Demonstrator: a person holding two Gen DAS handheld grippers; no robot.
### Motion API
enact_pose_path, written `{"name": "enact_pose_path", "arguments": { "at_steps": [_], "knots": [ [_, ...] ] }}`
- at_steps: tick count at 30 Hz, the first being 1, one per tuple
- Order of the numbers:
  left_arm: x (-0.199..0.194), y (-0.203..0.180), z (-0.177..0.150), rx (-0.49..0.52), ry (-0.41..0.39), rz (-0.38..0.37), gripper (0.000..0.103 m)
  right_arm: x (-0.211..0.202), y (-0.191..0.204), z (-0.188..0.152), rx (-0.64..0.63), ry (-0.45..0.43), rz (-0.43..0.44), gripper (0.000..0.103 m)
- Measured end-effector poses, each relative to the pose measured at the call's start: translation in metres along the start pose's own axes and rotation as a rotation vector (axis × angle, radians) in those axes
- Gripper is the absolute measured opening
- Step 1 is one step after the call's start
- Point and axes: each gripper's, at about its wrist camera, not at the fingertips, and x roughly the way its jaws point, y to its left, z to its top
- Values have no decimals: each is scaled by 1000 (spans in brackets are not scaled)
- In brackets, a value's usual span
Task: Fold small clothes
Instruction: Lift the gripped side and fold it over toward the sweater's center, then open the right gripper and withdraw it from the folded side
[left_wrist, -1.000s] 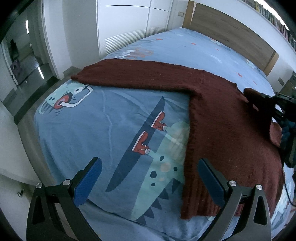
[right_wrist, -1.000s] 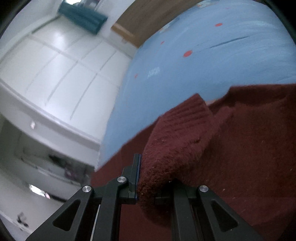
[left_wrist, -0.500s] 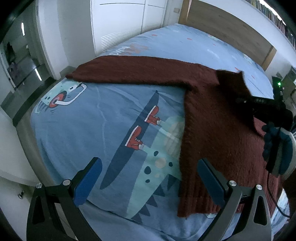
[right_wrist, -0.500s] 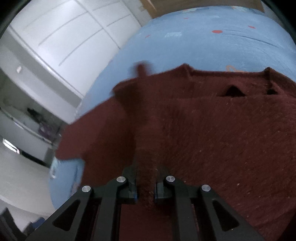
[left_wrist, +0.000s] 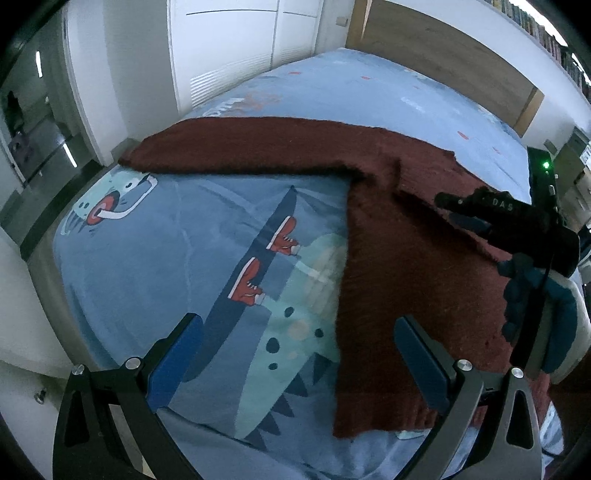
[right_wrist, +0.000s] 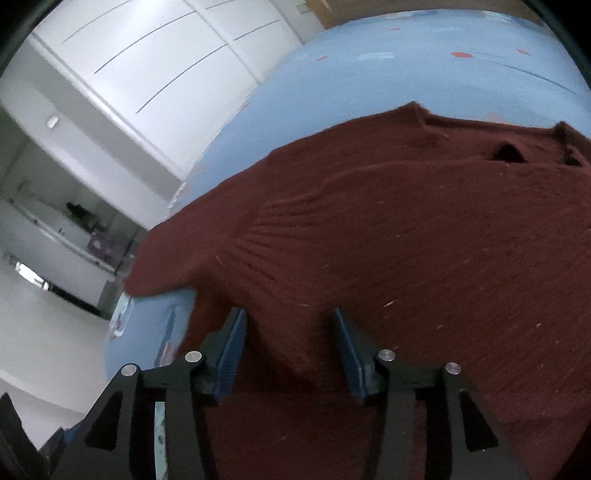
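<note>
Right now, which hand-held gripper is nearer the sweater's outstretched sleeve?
Right. The right hand-held gripper sits open over the sweater beside that sleeve; the left hand-held gripper hangs back over the bedsheet.

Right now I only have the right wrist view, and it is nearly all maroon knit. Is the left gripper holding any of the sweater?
Observer: No. The left gripper is open with nothing between its jaws, over the side edge of the sweater.
Operator: How does the sleeve on that side lie?
Observer: The sleeve stretches straight out across the sheet, flat along its whole length and not folded in.
Operator: And the hem?
Observer: The hem lies flat near the bed's foot, close to the left gripper's right finger.
</note>
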Motion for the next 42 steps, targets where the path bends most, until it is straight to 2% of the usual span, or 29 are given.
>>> {"name": "enact_pose_path", "arguments": {
  "at_steps": [3,6,12,16,24,27,30,33,37,42],
  "knots": [
    [-3,-3,1,1,-16,-12,102,-12,9,-5,-49,-18,-13,52],
    [-9,-4,2,-23,-68,-18,102,-31,-2,-8,-48,-72,-79,51],
    [-16,-12,8,-19,-107,-38,102,-61,-42,-13,-31,-144,-351,52],
    [-14,-18,9,-9,-80,-65,102,-69,-71,-22,-39,-117,-491,51],
    [-18,-20,8,-5,-65,-99,102,-74,-76,-60,-67,-132,-504,52],
    [-23,-21,8,0,-93,-79,102,-85,-72,-62,-90,-125,-503,52],
    [-25,-20,9,-4,-108,-74,102,-103,-72,-55,-116,-168,-551,52],
    [-24,-20,10,-16,-109,-71,102,-127,-97,-44,-48,-215,-613,52],
    [-22,-23,9,-17,-111,-67,102,-143,-132,-36,20,-223,-695,53],
    [-22,-26,10,-35,-107,-82,101,-145,-164,-50,109,-187,-703,56]
  ]
}}
